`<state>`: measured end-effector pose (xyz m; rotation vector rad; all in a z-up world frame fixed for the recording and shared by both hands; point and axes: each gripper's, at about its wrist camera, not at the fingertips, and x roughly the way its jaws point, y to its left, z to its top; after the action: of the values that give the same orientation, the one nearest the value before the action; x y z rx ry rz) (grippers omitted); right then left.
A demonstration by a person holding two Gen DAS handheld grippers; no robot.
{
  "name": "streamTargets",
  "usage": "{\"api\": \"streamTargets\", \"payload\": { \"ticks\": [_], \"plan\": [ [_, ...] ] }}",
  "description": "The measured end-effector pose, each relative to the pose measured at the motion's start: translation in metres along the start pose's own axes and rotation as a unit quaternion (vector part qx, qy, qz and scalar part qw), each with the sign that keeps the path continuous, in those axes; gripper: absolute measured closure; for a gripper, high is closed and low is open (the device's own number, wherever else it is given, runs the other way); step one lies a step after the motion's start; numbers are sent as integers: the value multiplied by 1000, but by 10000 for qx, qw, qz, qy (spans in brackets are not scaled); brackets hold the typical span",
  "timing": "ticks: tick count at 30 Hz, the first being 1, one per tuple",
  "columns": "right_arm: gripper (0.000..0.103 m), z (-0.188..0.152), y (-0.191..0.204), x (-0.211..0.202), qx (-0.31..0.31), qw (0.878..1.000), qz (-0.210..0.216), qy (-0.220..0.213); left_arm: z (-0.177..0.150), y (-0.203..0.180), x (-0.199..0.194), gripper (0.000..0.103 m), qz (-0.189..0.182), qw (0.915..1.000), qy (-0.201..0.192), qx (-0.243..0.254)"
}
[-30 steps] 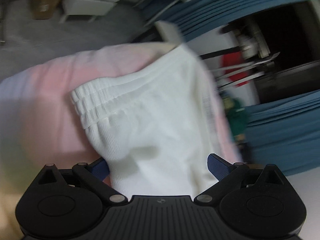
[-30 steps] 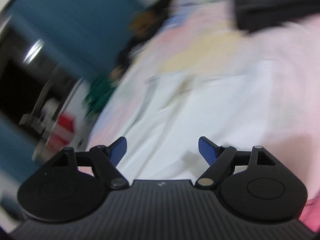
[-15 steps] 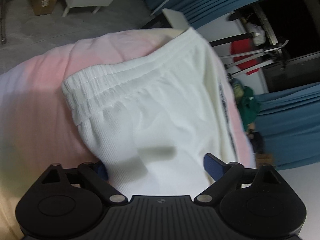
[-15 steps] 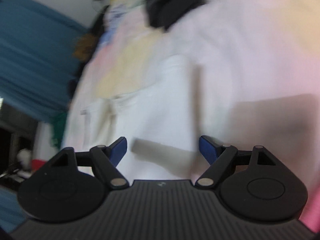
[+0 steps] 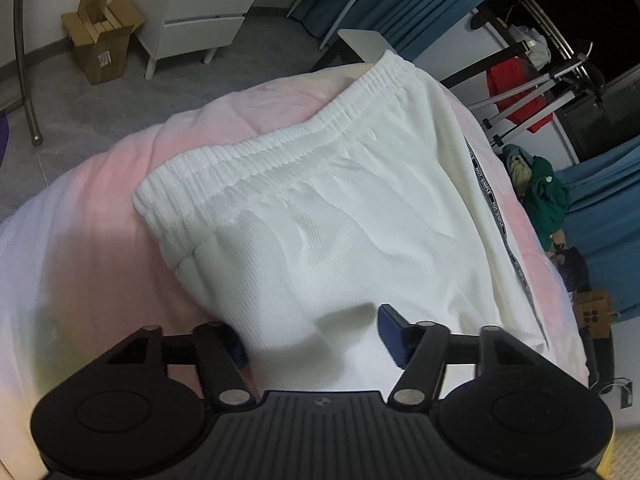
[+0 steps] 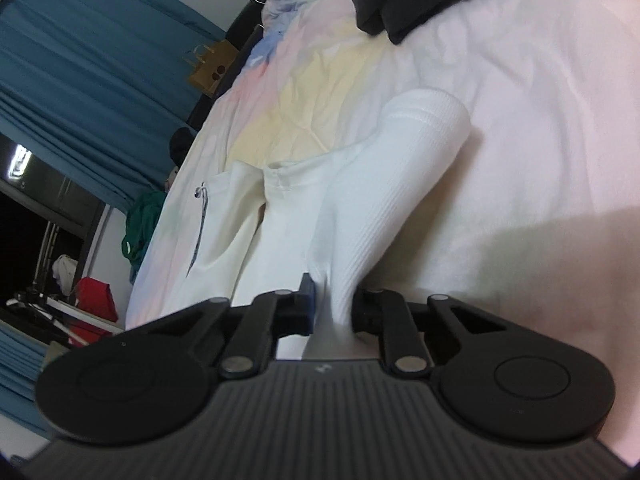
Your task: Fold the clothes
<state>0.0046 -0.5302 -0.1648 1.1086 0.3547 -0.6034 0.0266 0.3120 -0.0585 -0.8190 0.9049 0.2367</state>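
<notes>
1. The left gripper [image 5: 312,336] has its blue-padded jaws spread wide; white trousers [image 5: 340,220] cloth lies between them, and it is not clear whether either pad touches it.
2. The right gripper [image 6: 332,308] has its jaws drawn close together, pinching a ribbed fold of the white trousers [image 6: 384,200] just ahead of its body.
3. Neither the person's hands nor their sleeves show in either wrist view.
</notes>
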Motion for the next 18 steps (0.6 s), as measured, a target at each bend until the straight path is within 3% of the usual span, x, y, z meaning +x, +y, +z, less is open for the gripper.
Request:
{"api": "streamTargets", "payload": {
  "ticks": [6,7,11,18],
  "plan": [
    [89,-1,13,-15,-357,9990,33,-267,0,5,-7,70,-7,9999,-154,16],
    [89,-1,15,-17,-388,9988,37,-303,0,5,-10,77,-79,9997,-216,5],
    [90,0,15,-25,-299,9987,62,-396,-1,9,-21,88,-365,9982,-464,-41],
    [90,2,11,-43,-99,9986,185,-479,-2,13,-43,94,-870,9920,-915,-89]
  ]
}}
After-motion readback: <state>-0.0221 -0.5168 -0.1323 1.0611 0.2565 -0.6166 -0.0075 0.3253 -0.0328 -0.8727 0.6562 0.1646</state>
